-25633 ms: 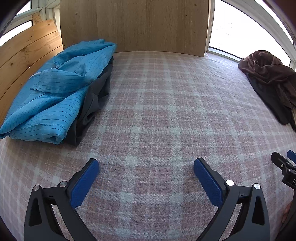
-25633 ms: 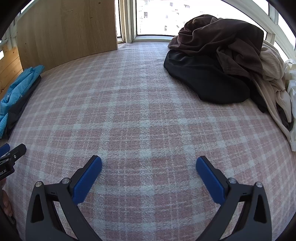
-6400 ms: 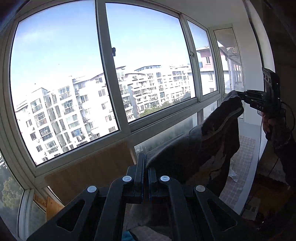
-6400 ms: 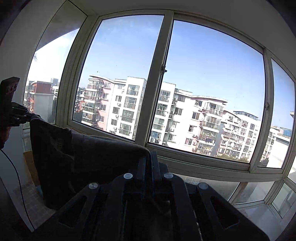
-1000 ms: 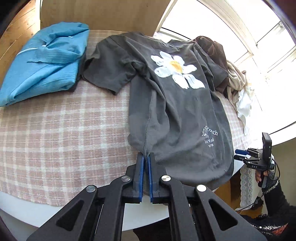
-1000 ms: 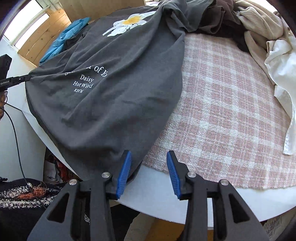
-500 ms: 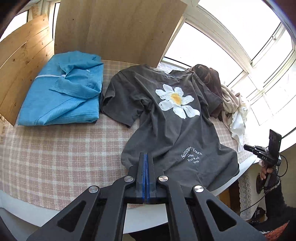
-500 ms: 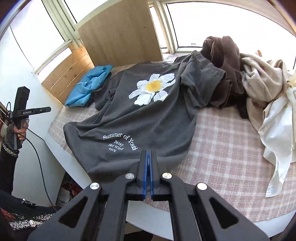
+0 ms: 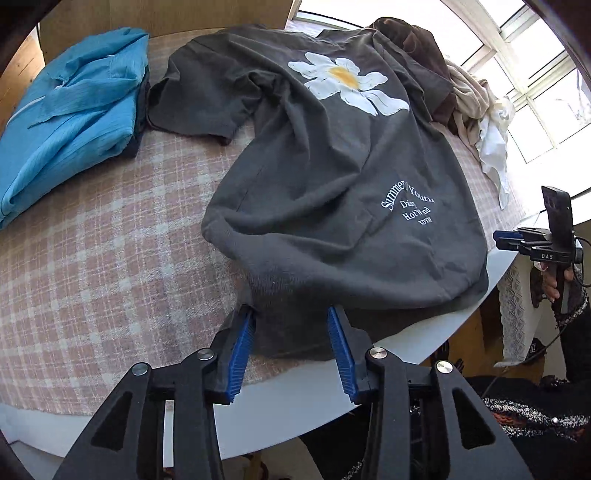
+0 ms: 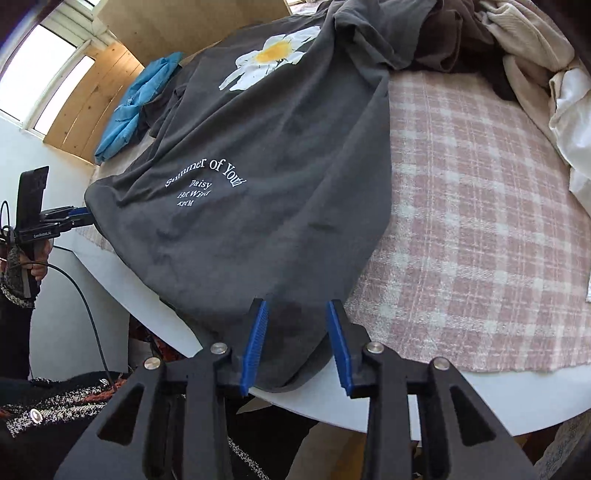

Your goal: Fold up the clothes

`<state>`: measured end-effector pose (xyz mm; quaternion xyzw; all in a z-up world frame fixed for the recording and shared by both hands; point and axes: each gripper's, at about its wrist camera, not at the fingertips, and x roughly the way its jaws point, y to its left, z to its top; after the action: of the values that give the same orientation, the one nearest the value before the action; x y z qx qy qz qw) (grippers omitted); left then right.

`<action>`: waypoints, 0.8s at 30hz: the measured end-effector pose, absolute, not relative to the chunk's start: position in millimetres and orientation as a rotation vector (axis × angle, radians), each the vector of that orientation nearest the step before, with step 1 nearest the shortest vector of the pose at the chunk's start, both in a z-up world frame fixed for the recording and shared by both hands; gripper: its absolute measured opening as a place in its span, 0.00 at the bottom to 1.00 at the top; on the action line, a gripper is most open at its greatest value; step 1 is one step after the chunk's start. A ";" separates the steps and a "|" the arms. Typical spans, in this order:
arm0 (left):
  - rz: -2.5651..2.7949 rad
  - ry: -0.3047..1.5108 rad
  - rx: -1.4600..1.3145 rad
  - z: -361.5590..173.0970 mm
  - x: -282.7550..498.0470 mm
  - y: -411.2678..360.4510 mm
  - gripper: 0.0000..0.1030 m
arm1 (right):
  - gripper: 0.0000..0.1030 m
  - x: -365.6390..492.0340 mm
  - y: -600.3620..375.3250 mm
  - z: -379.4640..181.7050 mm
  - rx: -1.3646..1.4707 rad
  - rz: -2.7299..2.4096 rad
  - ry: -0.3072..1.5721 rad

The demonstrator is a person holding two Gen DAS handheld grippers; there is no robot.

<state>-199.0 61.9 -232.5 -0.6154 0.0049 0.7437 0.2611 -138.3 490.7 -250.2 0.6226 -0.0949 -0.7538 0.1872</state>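
Grey T-shirt (image 9: pixel 332 177) lies flat on the checked table (image 9: pixel 92 258), its hem past the edge. Left gripper (image 9: pixel 291 343) and right gripper (image 10: pixel 297 339) stand released around the hem; contact is probably none. Its far sleeve is hidden on the brown pile (image 10: pixel 454 33).

White lettering on the dark grey T-shirt (image 10: pixel 258 177) is reading "Summer of Youth", "Daisy", "Hot Wind". The right gripper (image 9: pixel 517 239) is showing "DAS".

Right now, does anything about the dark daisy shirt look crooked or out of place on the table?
Yes: the dark daisy shirt lies skewed and wrinkled, its hem hanging over the table edge, one sleeve bunched by the blue folded garment.
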 end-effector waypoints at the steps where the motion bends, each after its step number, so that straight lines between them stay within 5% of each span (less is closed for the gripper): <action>1: 2.005 0.008 -1.666 -235.2 -200.3 63.0 0.33 | 0.33 -140.3 486.6 -255.0 1.771 -2.122 -0.260; 4: 1.979 -0.007 -1.664 -243.3 -204.0 66.5 0.06 | 0.33 -141.9 473.4 -264.7 1.819 -2.151 -0.123; 5: 1.971 -0.012 -1.663 -246.0 -205.2 67.6 0.05 | 0.32 -141.0 470.2 -266.5 1.822 -2.152 -0.084; 8: 1.945 -0.027 -1.662 -254.1 -209.0 71.0 0.03 | 0.01 -137.6 472.2 -263.4 1.753 -2.116 -0.171; 12: 1.945 -0.089 -1.611 -238.0 -212.6 62.5 0.03 | 0.01 -146.5 487.2 -245.2 1.720 -2.174 -0.242; 14: 1.942 -0.104 -1.587 -229.4 -216.1 58.6 0.03 | 0.07 -153.6 497.0 -243.4 1.775 -2.204 -0.243; 16: 1.936 -0.095 -1.584 -227.4 -219.5 58.5 0.03 | 0.48 -160.8 506.8 -241.6 1.831 -2.233 -0.244; 24: 1.899 -0.077 -1.601 -236.6 -229.3 64.0 0.03 | 0.50 -181.7 494.2 -272.2 1.946 -2.189 -0.212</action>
<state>-229.3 64.0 -236.6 -0.6097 -0.0295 0.7235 0.3223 -181.7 494.2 -272.2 0.6593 -0.0718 -0.7414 0.1024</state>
